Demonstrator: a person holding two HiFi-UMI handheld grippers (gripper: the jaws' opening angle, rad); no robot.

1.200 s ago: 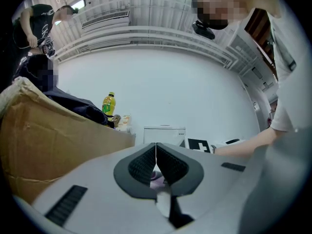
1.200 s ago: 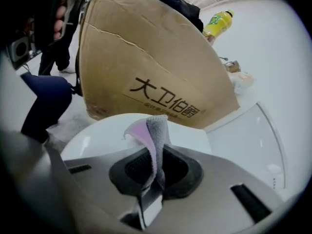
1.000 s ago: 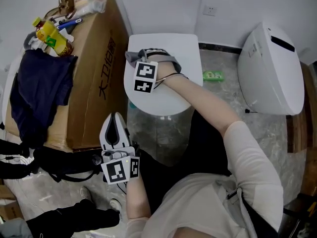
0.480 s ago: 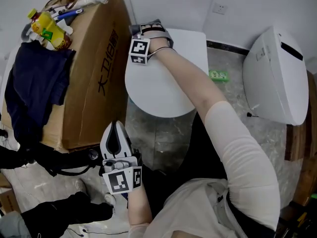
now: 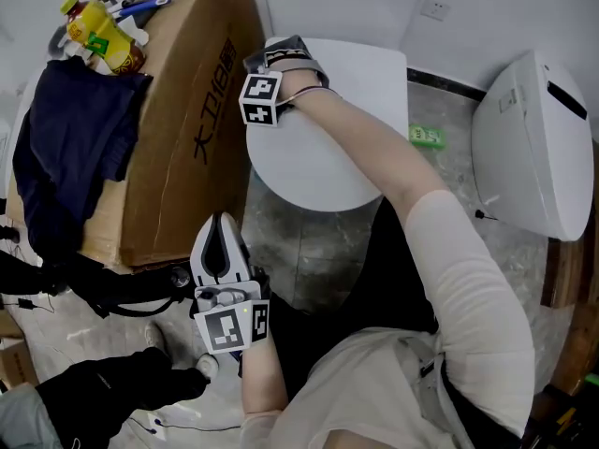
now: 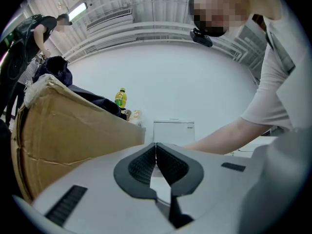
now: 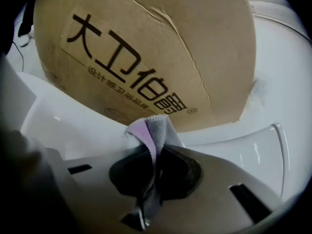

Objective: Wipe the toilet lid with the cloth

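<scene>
In the head view, the right gripper (image 5: 279,56) reaches across the white toilet lid (image 5: 328,152) to its far left corner, just beside the cardboard box (image 5: 178,129). A grey cloth (image 5: 284,47) bunches at its tip, lying on the lid's edge. The left gripper (image 5: 217,227) hangs low over the marbled floor, well apart from the toilet and near the box's lower corner. A dark blue garment (image 5: 70,148) is draped over the box top, with a yellow bottle (image 5: 98,43) beside it. On the floor to the right of the toilet lie a small green pack (image 5: 428,137) and a large white fixture (image 5: 533,148) (what kind, I cannot tell).

In the left gripper view, the left gripper (image 6: 156,145) has its ribbed pads pressed together, with nothing between them. Beyond them stand the box (image 6: 63,130), the bottle (image 6: 120,97) and the white cistern (image 6: 173,129), and the person's forearm (image 6: 229,135) stretches in from the right.

In the right gripper view, the right gripper (image 7: 153,152) pinches the cloth (image 7: 155,129), whose grey and lilac folds stand up above the jaws. The box (image 7: 146,48), printed with large characters, fills the background, and the lid (image 7: 73,130) shows white below it
</scene>
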